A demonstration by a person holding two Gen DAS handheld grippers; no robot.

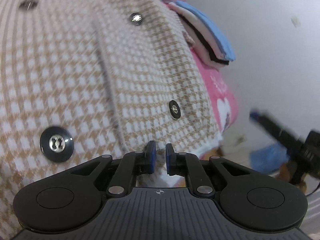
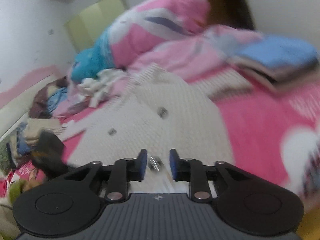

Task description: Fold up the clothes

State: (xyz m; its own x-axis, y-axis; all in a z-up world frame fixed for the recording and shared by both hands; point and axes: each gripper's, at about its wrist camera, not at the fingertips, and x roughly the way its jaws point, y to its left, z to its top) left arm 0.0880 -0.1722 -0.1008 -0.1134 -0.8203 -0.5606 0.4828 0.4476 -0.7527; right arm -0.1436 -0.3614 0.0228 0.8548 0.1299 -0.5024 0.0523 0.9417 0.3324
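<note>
The job looks to be partway through. In the upper right of the right wrist view a small stack of folded clothes (image 2: 280, 60) already sits on the bed (image 2: 250, 120), blue on top with pale and dark layers under it; the same stack shows in the upper right of the left wrist view, past the cardigan's edge. At the left of the right wrist view a heap of unfolded clothes (image 2: 46, 104) lies bunched against the wall, so much is judged to be left.

The piece in hand is a beige-and-white checked cardigan (image 1: 140, 70) with dark buttons. It fills most of the left wrist view and lies spread across the middle of the right wrist view, not yet folded into a neat shape.

The left gripper (image 1: 159, 156) has its jaws clenched on the cardigan's hem at the lower centre of its frame, with fabric running between the pads. The right gripper (image 2: 158, 164) has its jaws parted; a button and some knit show in the gap, blurred, but the pads do not press on them.

A pink quilt (image 2: 160, 34) is bundled behind.
</note>
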